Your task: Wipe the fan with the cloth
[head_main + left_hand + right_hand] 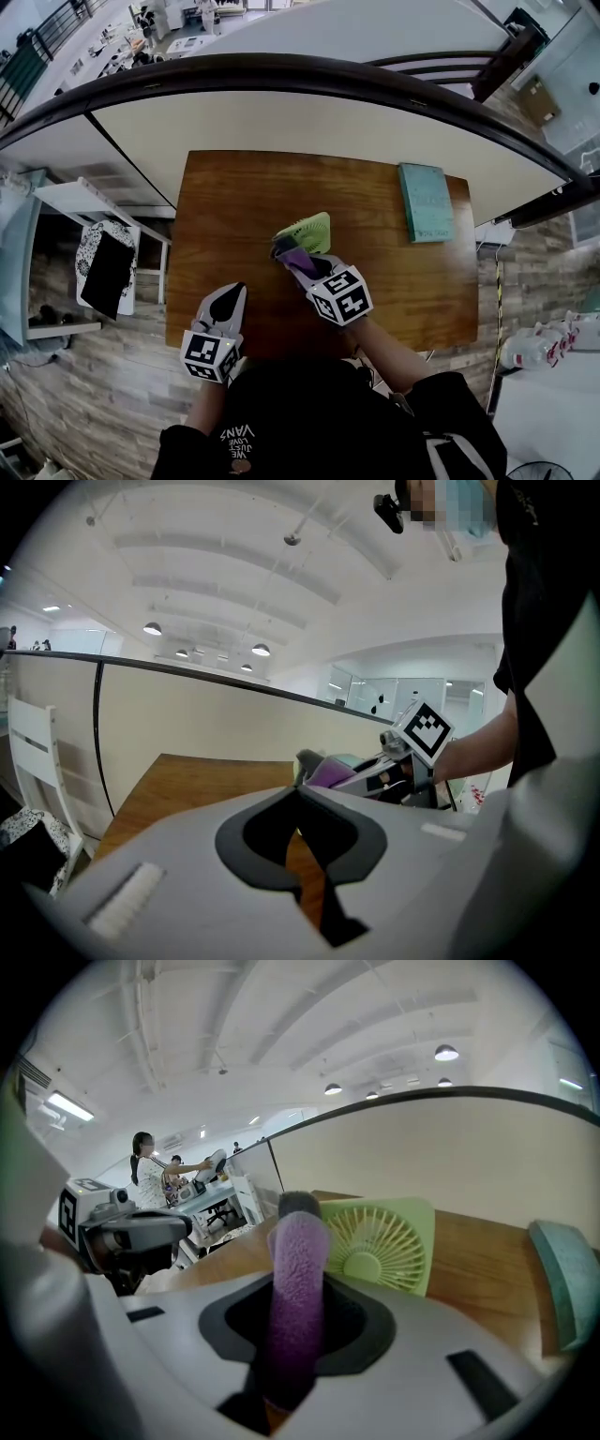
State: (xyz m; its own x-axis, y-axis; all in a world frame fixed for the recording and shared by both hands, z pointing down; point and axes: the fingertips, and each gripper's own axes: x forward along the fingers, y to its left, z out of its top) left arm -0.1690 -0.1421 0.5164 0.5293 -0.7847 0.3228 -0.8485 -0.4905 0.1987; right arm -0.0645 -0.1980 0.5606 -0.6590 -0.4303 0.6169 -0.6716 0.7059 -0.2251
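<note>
Right gripper (286, 251), jaws clamped on a fuzzy purple cloth (298, 1269), faces the pale-green square plastic fan (380, 1246) just ahead; left gripper (232, 291), jaws together and empty, sits farther back.

Bright, even light from round ceiling lamps (153, 628) casts only soft shadows on the wooden surface (244, 216), every view bows toward dark fisheye corners, and the purple cloth (298, 1279) nearest the lens looks soft.
</note>
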